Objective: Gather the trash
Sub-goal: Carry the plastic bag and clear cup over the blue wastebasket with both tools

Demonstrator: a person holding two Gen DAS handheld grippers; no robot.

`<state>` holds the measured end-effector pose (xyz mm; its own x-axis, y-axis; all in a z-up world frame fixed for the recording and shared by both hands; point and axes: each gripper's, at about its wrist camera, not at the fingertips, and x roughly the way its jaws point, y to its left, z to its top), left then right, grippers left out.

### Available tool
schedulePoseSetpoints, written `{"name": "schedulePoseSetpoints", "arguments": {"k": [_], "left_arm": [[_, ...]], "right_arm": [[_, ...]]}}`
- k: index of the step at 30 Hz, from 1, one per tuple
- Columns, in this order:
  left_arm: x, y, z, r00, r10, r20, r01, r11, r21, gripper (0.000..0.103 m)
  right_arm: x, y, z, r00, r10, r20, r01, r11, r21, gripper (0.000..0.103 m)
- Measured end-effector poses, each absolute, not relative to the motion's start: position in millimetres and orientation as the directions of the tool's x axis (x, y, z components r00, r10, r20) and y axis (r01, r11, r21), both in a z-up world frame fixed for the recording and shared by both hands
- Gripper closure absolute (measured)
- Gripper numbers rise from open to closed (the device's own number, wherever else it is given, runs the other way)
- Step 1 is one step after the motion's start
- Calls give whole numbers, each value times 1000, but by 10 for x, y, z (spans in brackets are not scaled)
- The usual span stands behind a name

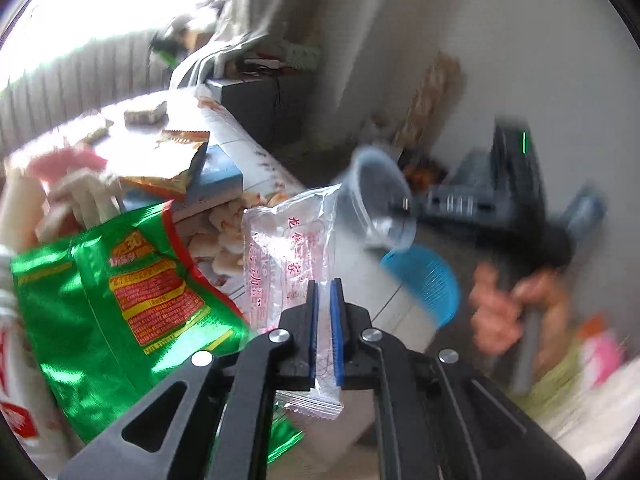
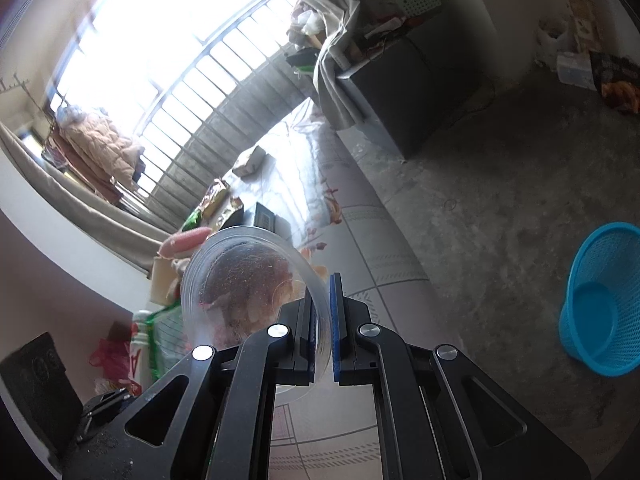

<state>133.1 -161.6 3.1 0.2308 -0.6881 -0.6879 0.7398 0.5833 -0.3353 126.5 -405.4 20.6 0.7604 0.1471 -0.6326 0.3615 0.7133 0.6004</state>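
Note:
My left gripper is shut on a clear plastic wrapper with red print, which sticks up and out past the blue pads. Beside it lies a green foil snack bag on the table. My right gripper is shut on the rim of a clear plastic cup, lifted above the table. That same cup shows blurred in the left wrist view, with a hand on the right gripper's handle below it. A blue mesh bin stands on the floor to the right; the bin also shows past the table's edge.
The table with a patterned cloth holds an orange snack wrapper, a blue box and other packets. A dark cabinet stands by the curtain. Bags and clutter lie along the far wall. Bare concrete floor surrounds the bin.

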Motion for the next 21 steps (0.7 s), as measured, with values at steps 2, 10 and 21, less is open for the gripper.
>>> {"name": "schedulePoseSetpoints", "arguments": {"k": [2,10,21], "left_arm": [[1392,-1521,80,213,-728,-651,696,581,-422,98],[1461,-1630,419,161,-821,-549,640,510,-575,98],[1238,-3602,524,-96,-763,-640,726,386,-570,98]], "right_arm": [[1197,-4126,225,772,140,-620,366,699,614,98],[741,-4475,261,802,53,-595,424,651,630,98],[-320,-5419,-219,714,-143,-685,662,457,594,98]]}}
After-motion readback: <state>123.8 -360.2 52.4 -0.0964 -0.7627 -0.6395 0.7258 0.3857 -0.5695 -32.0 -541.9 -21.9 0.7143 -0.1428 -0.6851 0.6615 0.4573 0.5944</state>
